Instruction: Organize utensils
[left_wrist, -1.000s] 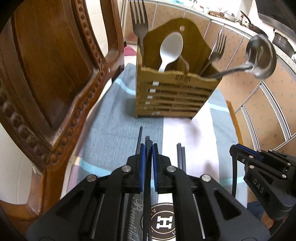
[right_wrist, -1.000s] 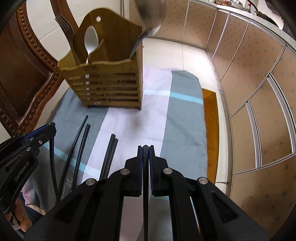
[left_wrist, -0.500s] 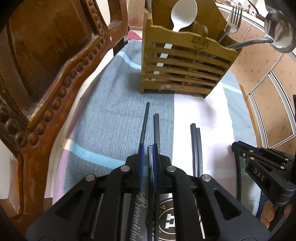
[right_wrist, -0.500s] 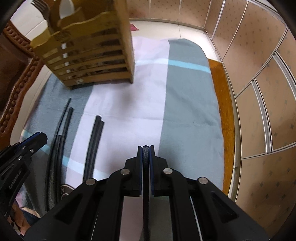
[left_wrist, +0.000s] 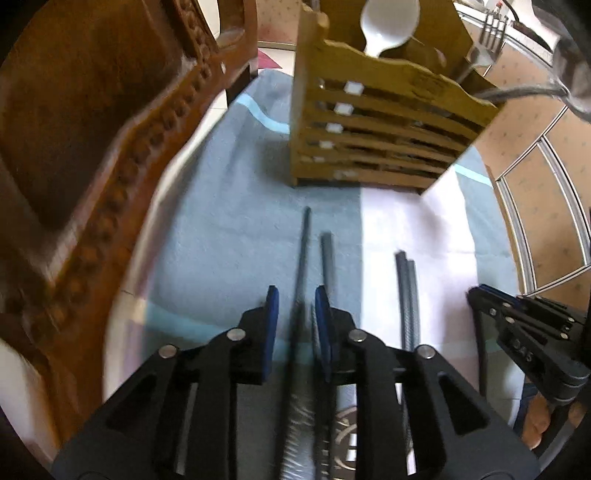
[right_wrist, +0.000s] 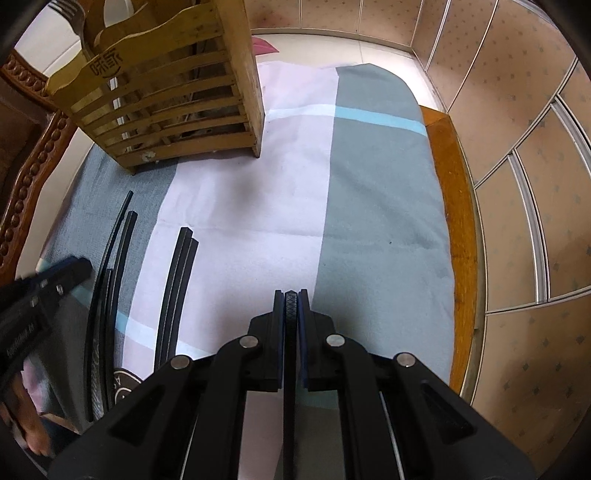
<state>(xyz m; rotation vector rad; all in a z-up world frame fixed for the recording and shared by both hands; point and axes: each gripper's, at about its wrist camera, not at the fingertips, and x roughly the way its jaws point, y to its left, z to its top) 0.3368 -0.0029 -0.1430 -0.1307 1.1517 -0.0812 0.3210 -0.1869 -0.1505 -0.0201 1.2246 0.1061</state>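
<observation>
A slatted wooden utensil holder (left_wrist: 376, 122) stands at the far end of the cloth, with a white spoon (left_wrist: 388, 26), a fork (left_wrist: 487, 33) and a steel ladle (left_wrist: 569, 77) in it; it also shows in the right wrist view (right_wrist: 166, 99). Several black chopsticks lie on the cloth: some (left_wrist: 306, 251) between my left fingers, a pair (left_wrist: 406, 295) to their right. My left gripper (left_wrist: 295, 299) is open, low over the chopsticks. My right gripper (right_wrist: 291, 306) is shut on a black chopstick (right_wrist: 290, 332).
A carved wooden chair back (left_wrist: 92, 155) rises close on the left. The grey, pink and blue striped cloth (right_wrist: 376, 206) covers a wooden surface whose edge (right_wrist: 450, 206) shows at right. Tiled cabinet fronts (right_wrist: 517, 129) lie beyond.
My left gripper has opened and let go of its chopstick, which now lies on the cloth. Both grippers have dropped lower and moved closer to the holder. The right stays shut on its chopstick.
</observation>
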